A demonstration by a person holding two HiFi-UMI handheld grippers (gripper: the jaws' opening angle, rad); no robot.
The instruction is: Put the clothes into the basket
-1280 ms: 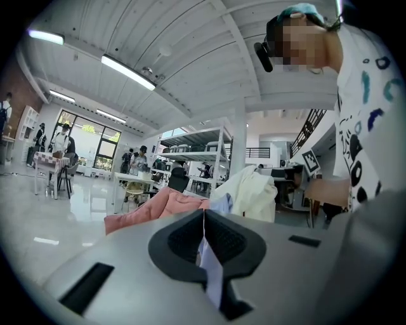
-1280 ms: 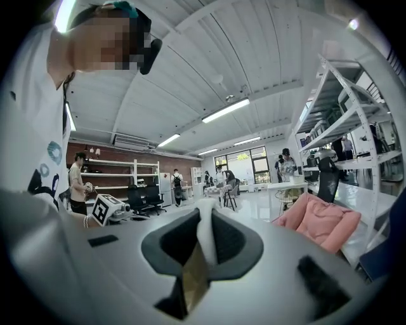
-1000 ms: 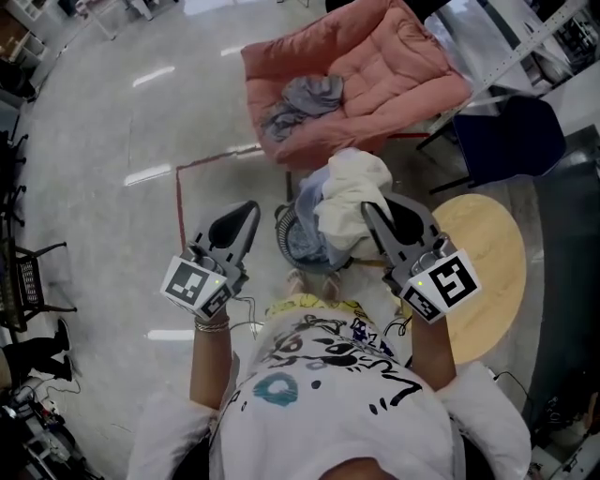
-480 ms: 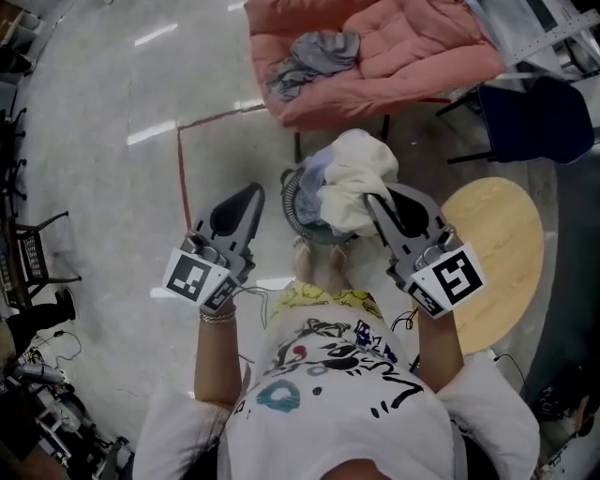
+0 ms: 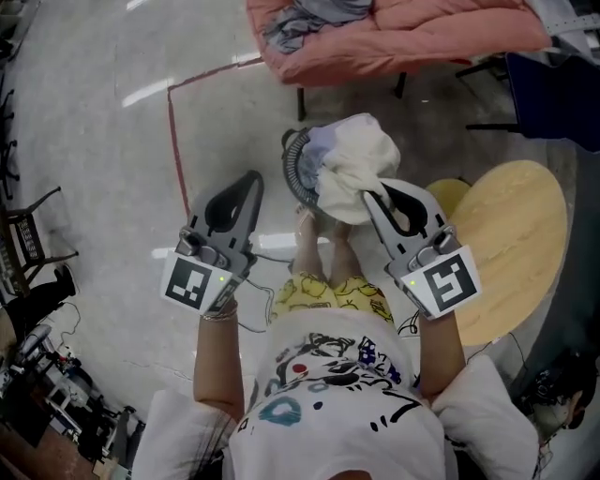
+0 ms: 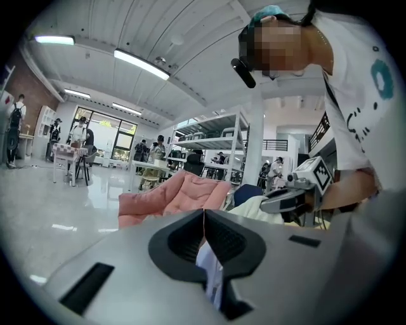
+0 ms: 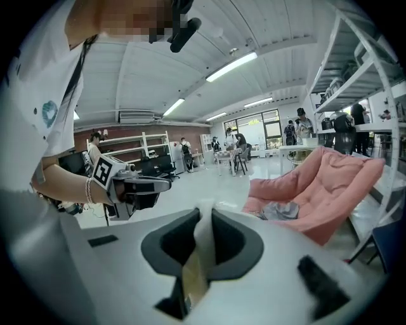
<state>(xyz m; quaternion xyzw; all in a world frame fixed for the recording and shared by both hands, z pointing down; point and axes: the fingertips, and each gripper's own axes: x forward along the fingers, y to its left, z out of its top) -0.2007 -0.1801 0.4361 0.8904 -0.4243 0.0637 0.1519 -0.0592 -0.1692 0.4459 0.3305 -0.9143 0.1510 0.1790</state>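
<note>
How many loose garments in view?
3: grey garment on pink chair; cream garment in right gripper over basket; bluish garment inside it. Others may be hidden.

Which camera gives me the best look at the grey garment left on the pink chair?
The right gripper view: the grey garment lies in full view on the pink chair. The head view crops the garment at the top edge. The left gripper view shows only the chair's side, not the garment.
</note>
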